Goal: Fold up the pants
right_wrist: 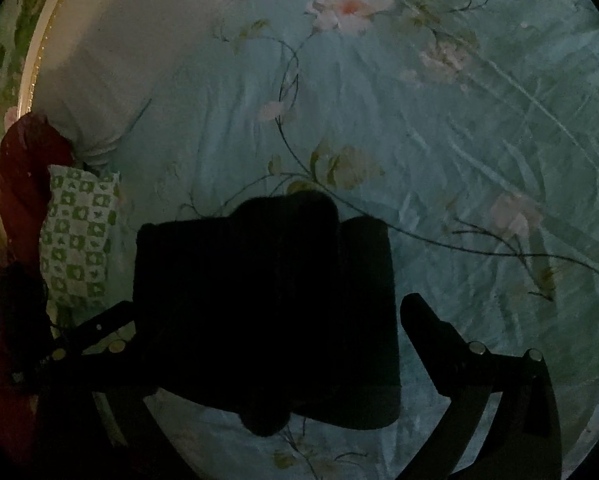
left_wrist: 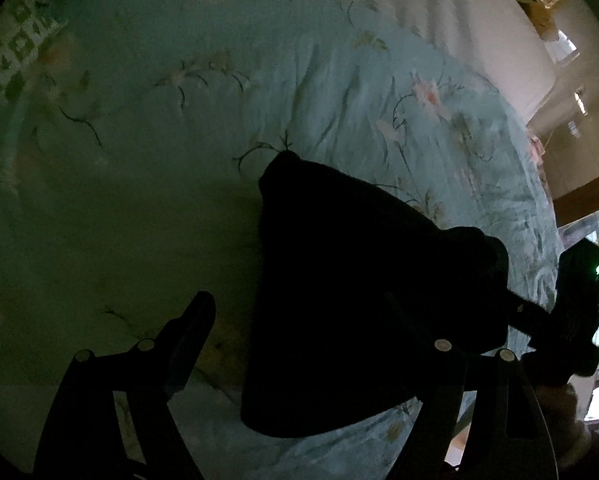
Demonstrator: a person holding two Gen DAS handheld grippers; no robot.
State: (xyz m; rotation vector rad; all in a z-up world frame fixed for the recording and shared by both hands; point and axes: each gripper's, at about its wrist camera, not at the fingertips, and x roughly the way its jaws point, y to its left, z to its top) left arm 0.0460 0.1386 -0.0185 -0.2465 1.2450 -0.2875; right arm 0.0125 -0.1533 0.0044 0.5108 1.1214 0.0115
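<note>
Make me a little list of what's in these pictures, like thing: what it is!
pants: black, folded into a compact bundle, lying on the bed
bed cover: pale blue-green with pink flowers and dark stems
pillow: green and white checked, at the bed's edge
red cloth: beside the pillow
left gripper: open, over the pants
right gripper: open, pants between its fingers
light: dim, pants' details too dark to see
</note>
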